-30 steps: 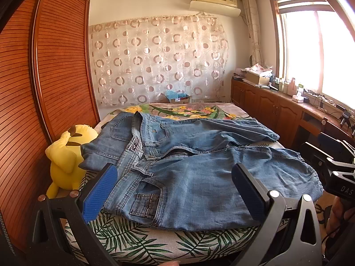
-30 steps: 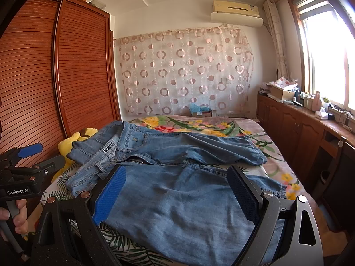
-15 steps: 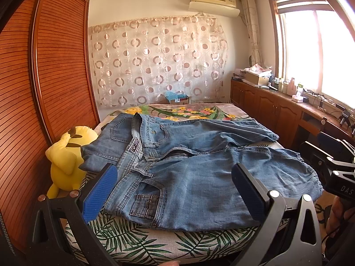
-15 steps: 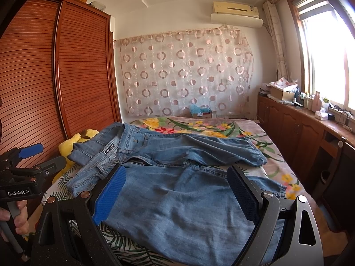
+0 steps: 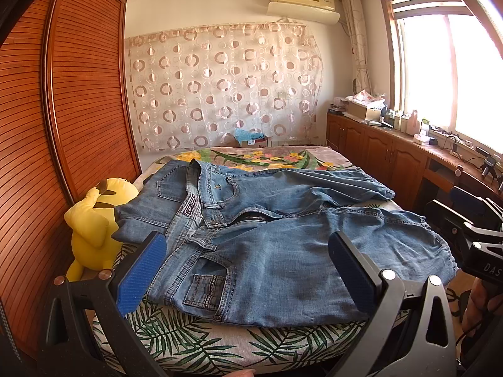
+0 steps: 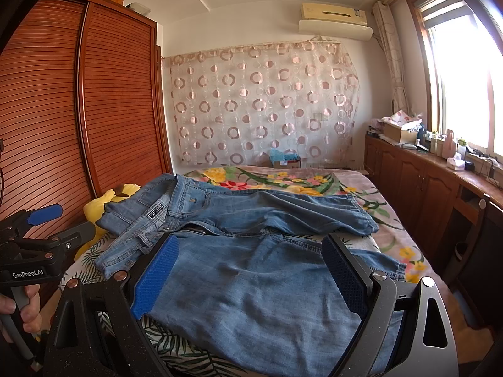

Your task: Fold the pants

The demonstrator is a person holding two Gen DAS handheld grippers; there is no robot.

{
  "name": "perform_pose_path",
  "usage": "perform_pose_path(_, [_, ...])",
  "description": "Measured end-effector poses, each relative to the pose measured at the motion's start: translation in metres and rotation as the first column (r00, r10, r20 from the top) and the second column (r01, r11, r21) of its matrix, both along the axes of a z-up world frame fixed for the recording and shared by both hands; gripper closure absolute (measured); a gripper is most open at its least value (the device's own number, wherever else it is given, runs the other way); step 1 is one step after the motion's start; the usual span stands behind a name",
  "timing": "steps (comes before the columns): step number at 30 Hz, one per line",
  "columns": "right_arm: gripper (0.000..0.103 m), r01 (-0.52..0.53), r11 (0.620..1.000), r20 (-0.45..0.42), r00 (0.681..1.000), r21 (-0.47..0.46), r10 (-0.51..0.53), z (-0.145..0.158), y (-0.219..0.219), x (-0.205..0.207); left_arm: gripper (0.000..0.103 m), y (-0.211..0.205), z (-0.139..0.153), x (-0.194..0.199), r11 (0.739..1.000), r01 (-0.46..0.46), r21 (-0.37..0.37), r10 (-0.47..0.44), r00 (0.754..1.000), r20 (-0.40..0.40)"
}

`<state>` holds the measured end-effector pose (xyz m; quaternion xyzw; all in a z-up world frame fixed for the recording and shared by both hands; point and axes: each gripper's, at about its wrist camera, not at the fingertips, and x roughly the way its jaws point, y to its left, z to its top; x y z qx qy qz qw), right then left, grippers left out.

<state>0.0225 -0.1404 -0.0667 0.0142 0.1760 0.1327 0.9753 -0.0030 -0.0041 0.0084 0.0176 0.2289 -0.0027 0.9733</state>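
Observation:
A pair of blue jeans [image 5: 270, 238] lies spread on the bed, waistband at the left, both legs running to the right; it also shows in the right wrist view [image 6: 251, 270]. My left gripper [image 5: 248, 267] is open and empty, hovering at the bed's near edge by the waist and back pocket. My right gripper [image 6: 251, 273] is open and empty, above the near leg. Each gripper shows in the other's view: the right one [image 5: 471, 226] at the far right, the left one [image 6: 37, 245] at the far left.
The bed [image 5: 201, 342] has a leaf and flower print cover. A yellow plush toy [image 5: 94, 223] sits at the bed's left side against a brown slatted wardrobe [image 5: 63, 125]. Wooden cabinets [image 6: 440, 194] with clutter run under the window on the right. A curtain hangs behind the bed.

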Motion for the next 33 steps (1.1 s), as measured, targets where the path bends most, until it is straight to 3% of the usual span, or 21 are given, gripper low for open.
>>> perform_pose_path(15, [0.010,-0.001,1.000,-0.024,1.000,-0.004,0.001,-0.006,0.001,0.003,0.000,-0.016,0.009,0.007,1.000,0.021,0.004,-0.021,0.999,-0.035])
perform_pose_path(33, [0.010,0.028,0.999,-0.146,0.989,-0.029,-0.032,-0.027,-0.012,0.023,0.000,-0.003,-0.056,0.036,0.999,0.052,-0.010,-0.053,0.985,-0.166])
